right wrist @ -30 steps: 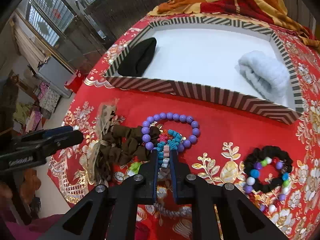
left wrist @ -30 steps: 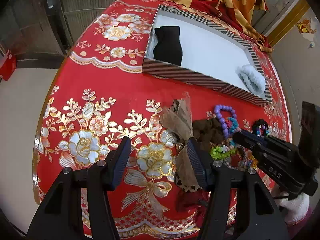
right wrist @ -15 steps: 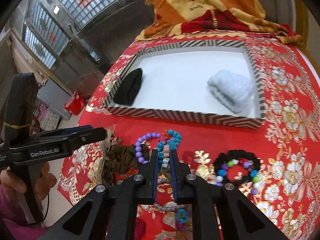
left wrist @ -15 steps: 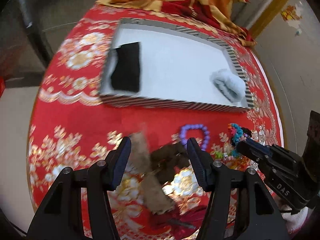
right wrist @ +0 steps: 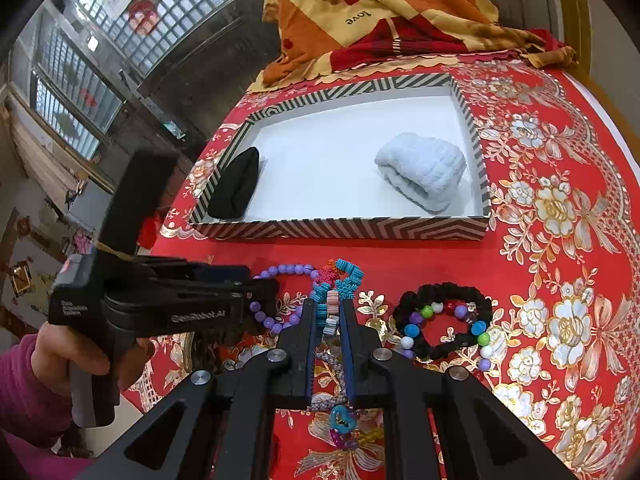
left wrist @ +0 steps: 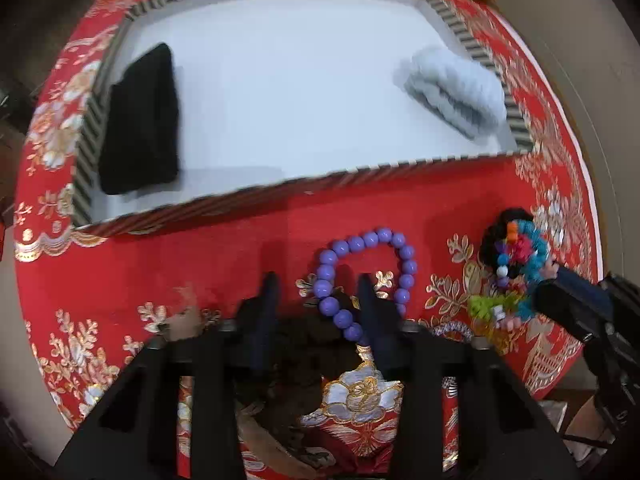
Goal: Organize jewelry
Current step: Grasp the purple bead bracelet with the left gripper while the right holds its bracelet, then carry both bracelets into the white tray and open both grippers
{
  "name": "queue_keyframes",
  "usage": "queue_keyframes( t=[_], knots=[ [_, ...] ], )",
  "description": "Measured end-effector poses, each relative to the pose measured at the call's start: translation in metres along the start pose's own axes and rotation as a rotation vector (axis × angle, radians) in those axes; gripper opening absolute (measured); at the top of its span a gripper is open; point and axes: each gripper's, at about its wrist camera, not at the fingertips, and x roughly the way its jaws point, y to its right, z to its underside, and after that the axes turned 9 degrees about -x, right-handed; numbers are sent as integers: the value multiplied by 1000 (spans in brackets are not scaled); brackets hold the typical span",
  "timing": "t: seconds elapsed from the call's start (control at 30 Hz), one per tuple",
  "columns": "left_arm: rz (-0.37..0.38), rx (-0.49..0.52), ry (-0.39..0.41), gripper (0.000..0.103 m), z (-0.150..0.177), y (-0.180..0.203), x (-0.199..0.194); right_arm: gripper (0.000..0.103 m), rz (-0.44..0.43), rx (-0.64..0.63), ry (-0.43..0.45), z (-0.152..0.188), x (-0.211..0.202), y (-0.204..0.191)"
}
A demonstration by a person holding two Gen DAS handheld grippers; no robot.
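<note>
While the right gripper (right wrist: 329, 322) stays clamped on the teal bead strand (right wrist: 334, 292) just short of the striped box (right wrist: 340, 229), the left gripper (left wrist: 318, 312), jaws just narrowing around the brown scrunchie (left wrist: 304, 340), seems mid-pickup and next must lift it into that box.

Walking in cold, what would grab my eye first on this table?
The red and gold tablecloth fills everything. On it sits a striped tray holding a black cloth at its left and a pale blue one at its right. In front of it lie bright bracelets, one purple-beaded; the right gripper pinches a turquoise one.
</note>
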Motion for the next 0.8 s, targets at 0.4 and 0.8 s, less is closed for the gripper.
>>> queue_keyframes(
  t=[0.4, 0.8],
  knots=[
    [93, -19, 107, 8, -6, -2, -41, 11, 0, -11, 12, -10, -4, 1],
    [117, -53, 223, 8, -11, -11, -109, 11, -4, -79, 44, -41, -8, -14]
  ],
)
